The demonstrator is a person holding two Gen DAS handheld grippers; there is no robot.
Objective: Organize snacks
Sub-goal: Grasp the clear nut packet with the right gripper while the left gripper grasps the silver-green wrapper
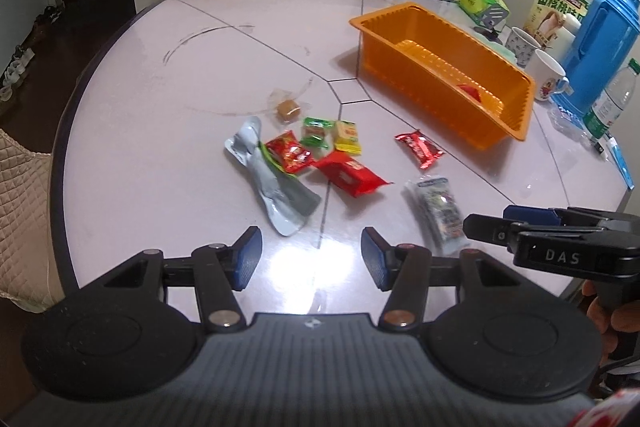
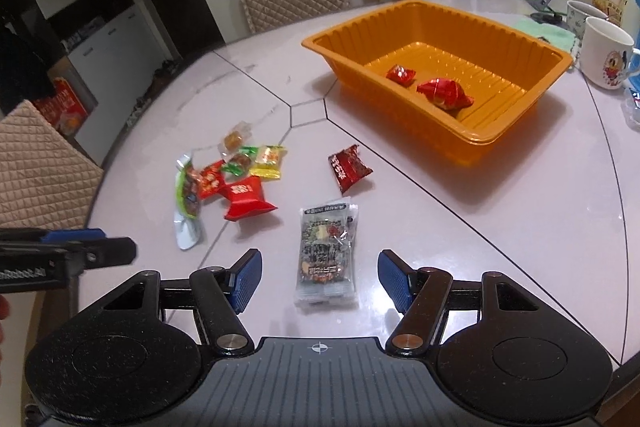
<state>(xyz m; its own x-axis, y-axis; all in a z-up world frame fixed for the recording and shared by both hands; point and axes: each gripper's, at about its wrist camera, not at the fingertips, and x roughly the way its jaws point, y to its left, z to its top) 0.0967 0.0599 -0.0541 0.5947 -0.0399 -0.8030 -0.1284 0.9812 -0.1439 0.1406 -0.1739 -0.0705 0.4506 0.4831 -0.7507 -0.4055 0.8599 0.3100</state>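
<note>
Jaws apart; two red snacks [image 2: 434,89] plain only from right wrist.

two red snacks [image 2: 434,87] in orange tray [image 2: 500,137] (others lie loose [image 2: 240,183]).

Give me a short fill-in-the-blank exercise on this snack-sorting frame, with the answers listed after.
1. The orange tray already holds ____ red-wrapped snacks.
2. The dark clear-edged packet lies on the table between the fingers of the ____ gripper.
3. The left gripper has ____ between its fingers.
4. The yellow packet lies ____ the tray.

Answers: two; right; nothing; outside
</note>
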